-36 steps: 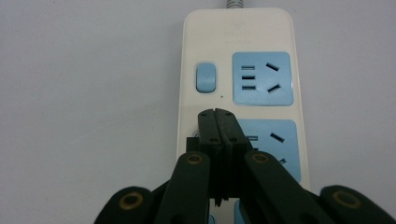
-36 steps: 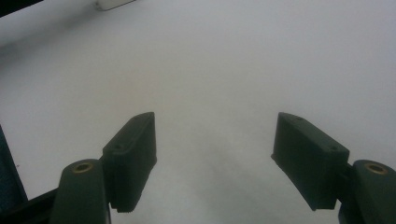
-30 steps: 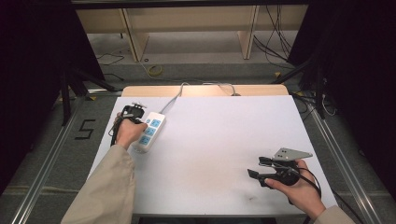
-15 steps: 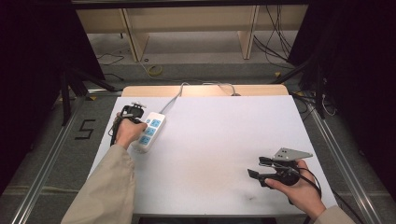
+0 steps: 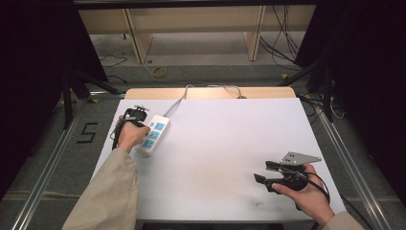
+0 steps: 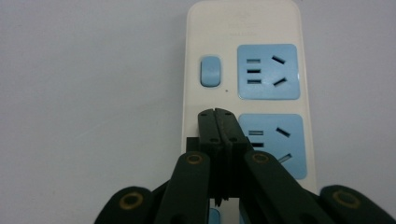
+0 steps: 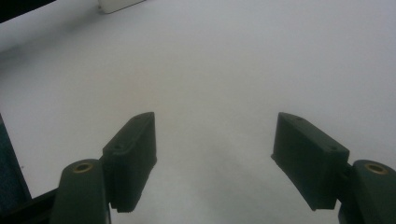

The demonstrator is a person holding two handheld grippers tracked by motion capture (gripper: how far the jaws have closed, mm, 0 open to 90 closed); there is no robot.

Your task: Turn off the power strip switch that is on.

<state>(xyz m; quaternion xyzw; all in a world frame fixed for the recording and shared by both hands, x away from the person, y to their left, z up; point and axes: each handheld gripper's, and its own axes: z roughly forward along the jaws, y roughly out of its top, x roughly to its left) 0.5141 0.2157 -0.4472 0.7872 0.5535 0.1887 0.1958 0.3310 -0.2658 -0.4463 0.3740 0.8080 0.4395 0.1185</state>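
High view shows one power strip near the desk's left edge, left tongs pressed together over it, right tongs wide.

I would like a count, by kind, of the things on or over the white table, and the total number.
Power strip, white with blue sockets: 1
Left gripper, jaws shut over the strip: 1
Right gripper, jaws open: 1
Total: 3
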